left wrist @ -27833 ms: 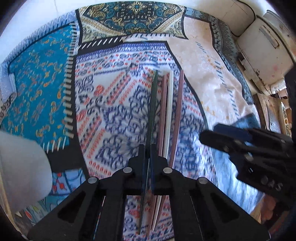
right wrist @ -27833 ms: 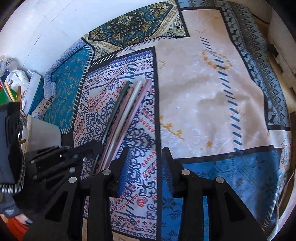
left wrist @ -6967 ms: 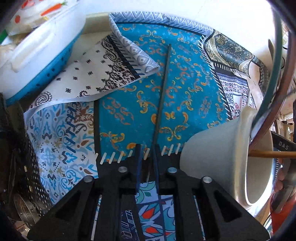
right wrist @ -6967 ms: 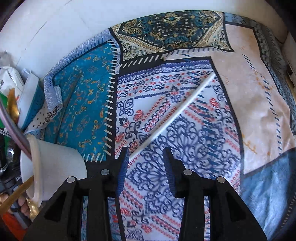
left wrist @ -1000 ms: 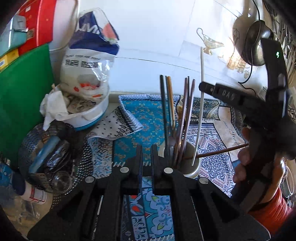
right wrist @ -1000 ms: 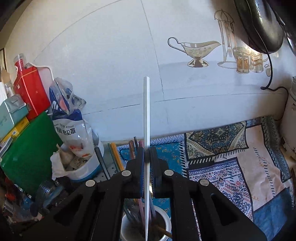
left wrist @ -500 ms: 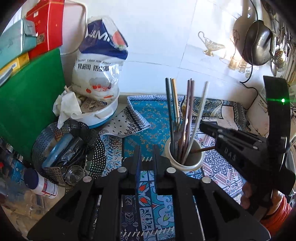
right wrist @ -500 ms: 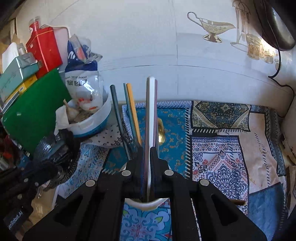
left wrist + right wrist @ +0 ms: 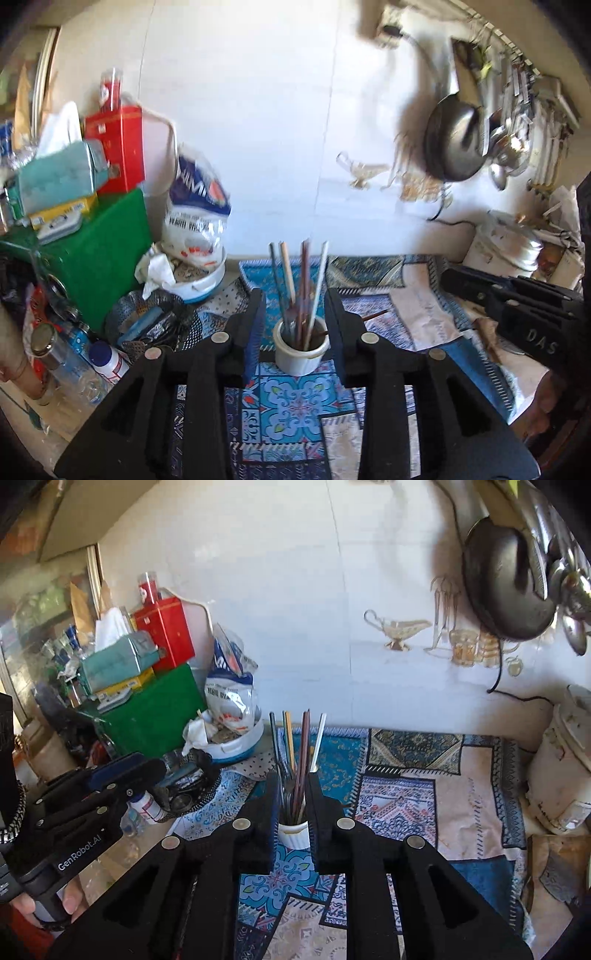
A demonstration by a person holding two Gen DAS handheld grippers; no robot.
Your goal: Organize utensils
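Pulled back from the cup (image 9: 302, 349), both grippers, left gripper (image 9: 294, 325) and right gripper (image 9: 293, 808), hang empty, jaws just parting (left wider), chopsticks (image 9: 304, 280) upright in it, dead ahead.

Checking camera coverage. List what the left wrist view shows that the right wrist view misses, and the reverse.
Left wrist only: the right gripper at the right edge, and a capped white bottle in full. Right wrist only: the left gripper at the left edge, with fingers on its handle. Both: the white cup of chopsticks on the patterned cloth, green board.
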